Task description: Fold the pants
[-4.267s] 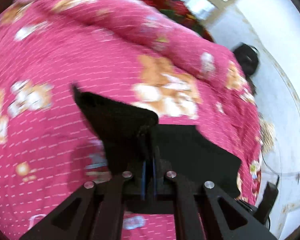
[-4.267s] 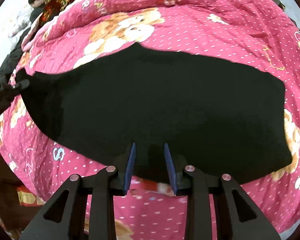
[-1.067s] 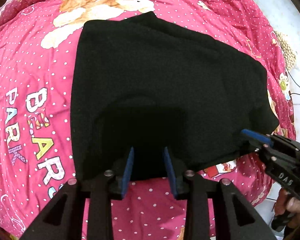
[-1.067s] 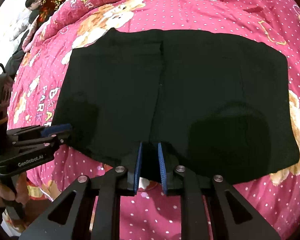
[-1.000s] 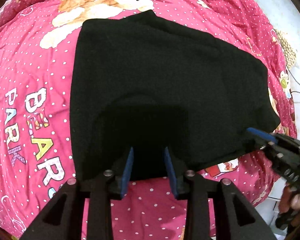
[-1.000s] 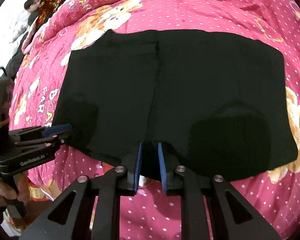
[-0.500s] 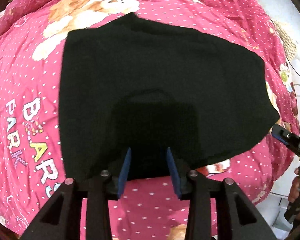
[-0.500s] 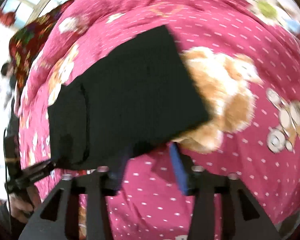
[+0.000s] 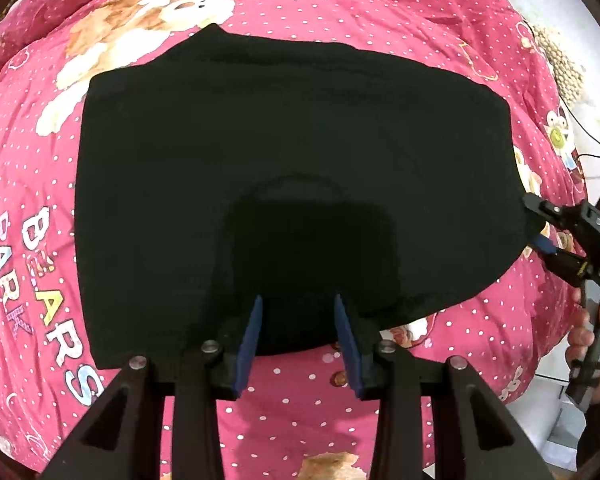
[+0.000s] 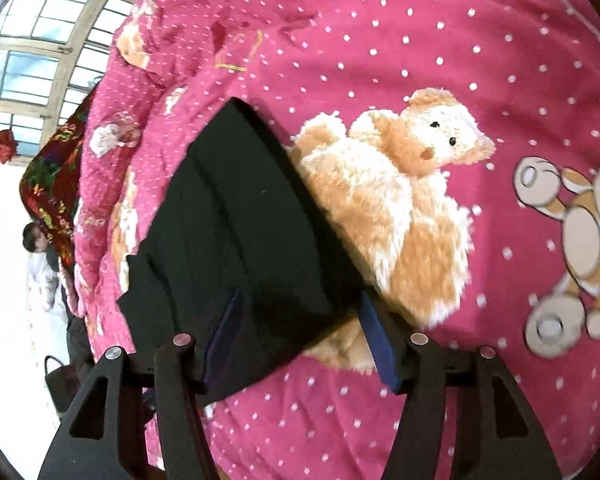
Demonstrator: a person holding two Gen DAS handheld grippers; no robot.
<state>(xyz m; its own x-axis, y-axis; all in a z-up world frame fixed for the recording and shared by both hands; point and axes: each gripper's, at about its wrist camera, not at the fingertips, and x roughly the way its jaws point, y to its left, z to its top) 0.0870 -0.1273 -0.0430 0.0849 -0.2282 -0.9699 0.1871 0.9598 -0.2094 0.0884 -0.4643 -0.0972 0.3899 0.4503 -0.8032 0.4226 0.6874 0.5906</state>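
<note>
Both grippers' fingers spread, empty. Right gripper (image 10: 300, 332) straddles corner of folded black fabric pants (image 9: 284, 168); left gripper (image 9: 298, 340) at near hem. Pinch all layers squarely before lifting off pink bear-print quilt (image 9: 380, 8).

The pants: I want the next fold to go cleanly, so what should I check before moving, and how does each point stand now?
1. Black pants lie flat on the pink quilt: ok.
2. Left claw open at the near edge: ok.
3. Right claw open, straddling the right-hand corner: ok.
4. Right claw has fabric between its fingers: cannot tell.
5. Far edge free of bunching: ok.
</note>
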